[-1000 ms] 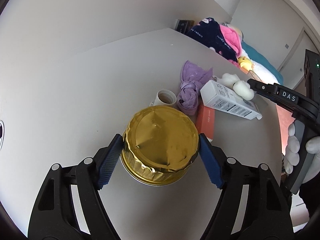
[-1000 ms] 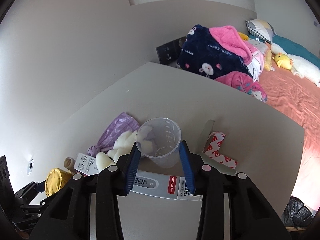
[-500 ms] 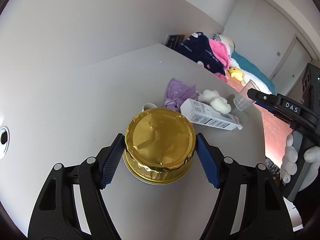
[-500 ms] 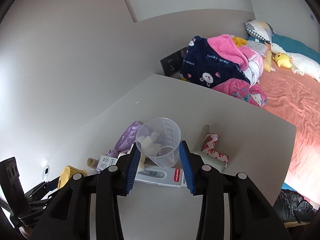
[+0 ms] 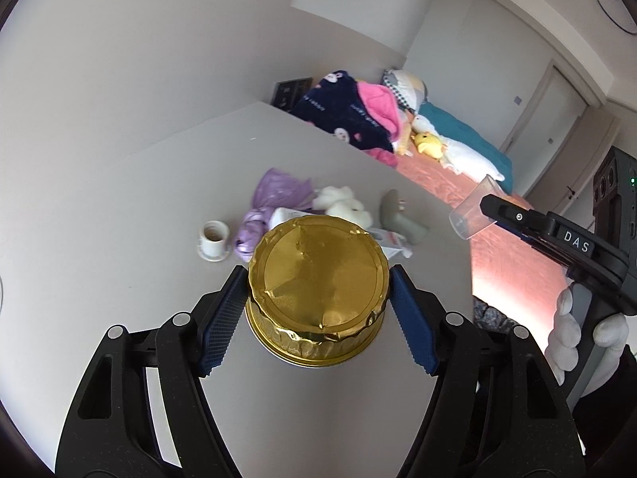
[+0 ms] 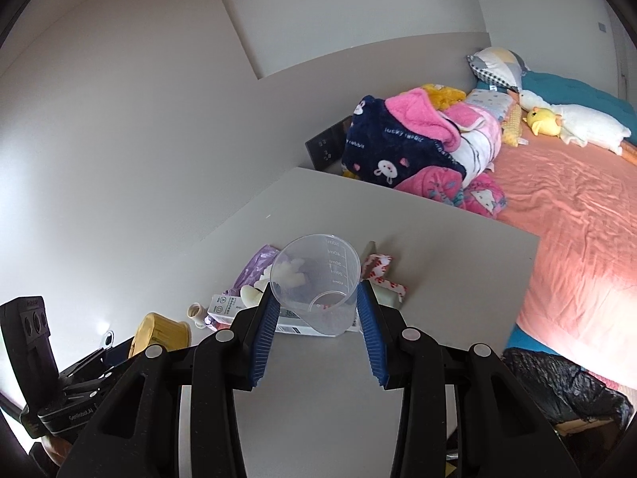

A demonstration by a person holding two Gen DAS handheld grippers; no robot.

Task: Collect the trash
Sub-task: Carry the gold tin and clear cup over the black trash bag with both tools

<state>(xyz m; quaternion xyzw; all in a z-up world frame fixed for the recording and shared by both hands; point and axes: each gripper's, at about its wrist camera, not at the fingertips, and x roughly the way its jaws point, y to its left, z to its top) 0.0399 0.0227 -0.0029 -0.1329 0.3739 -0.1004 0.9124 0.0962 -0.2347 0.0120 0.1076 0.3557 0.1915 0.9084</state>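
Fingers (image 5: 223, 318) of the left gripper (image 5: 318, 314) clamp a gold foil-lidded tin (image 5: 316, 290); the right gripper (image 6: 317, 332) clamps a clear measuring cup (image 6: 316, 285). Both are held above a grey bench (image 6: 438, 239) beside a bed (image 6: 577, 215) (orange sheet). The tin's foil is crumpled. Each item sits squarely between its blue pads.
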